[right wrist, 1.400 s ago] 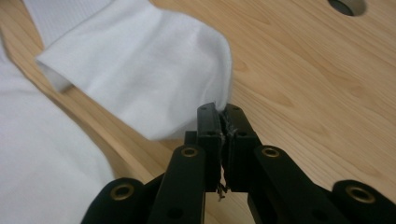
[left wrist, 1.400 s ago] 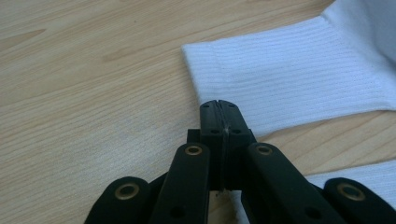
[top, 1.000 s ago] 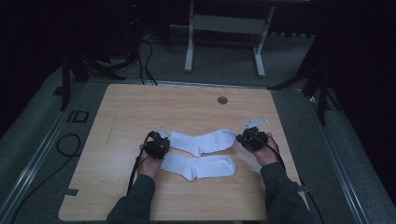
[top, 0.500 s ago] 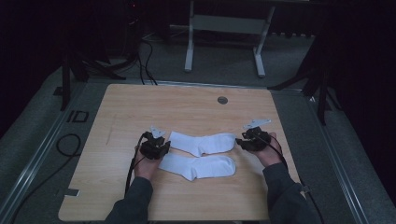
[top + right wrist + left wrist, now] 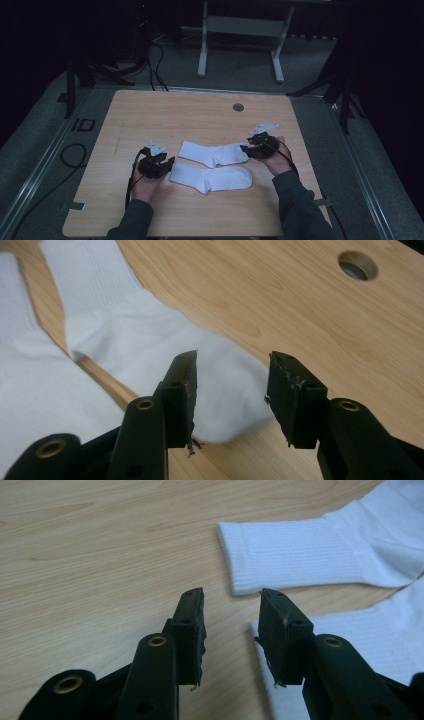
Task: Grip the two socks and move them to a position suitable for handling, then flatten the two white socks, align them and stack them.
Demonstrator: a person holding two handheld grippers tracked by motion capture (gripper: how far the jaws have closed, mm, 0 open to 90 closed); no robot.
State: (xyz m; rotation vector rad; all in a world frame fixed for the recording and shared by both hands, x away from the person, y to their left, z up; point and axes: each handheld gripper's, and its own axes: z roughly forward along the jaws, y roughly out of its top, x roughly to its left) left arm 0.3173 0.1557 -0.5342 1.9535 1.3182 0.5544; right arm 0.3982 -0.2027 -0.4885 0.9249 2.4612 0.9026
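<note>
From the high view, my left gripper [image 5: 159, 164] sits on the wooden table [image 5: 150, 115] just off the cuff end of the near sock [image 5: 212, 178], and my right gripper [image 5: 256, 147] sits at the toe end of the far sock [image 5: 214, 154]. The two white socks lie flat side by side, the near one touching the far one along its length, both about mid-table between my hands. A round hole [image 5: 238, 107] lies farther up the table.

In the left gripper view, my left gripper [image 5: 231, 611] has just been opening; its jaws stand apart with bare wood between them. The far sock's ribbed cuff [image 5: 295, 555] lies just ahead, and the near sock [image 5: 360, 645] lies under and beside the right-hand jaw. Nothing is gripped.

In the right gripper view, my right gripper [image 5: 232, 375] has likewise just been opening. Its jaws stand wide over the toe of the far sock [image 5: 150, 335], the pads clear of the cloth, so the sock is released. The near sock [image 5: 35, 385] lies to the left, and the hole [image 5: 357, 265] shows at the top right.
</note>
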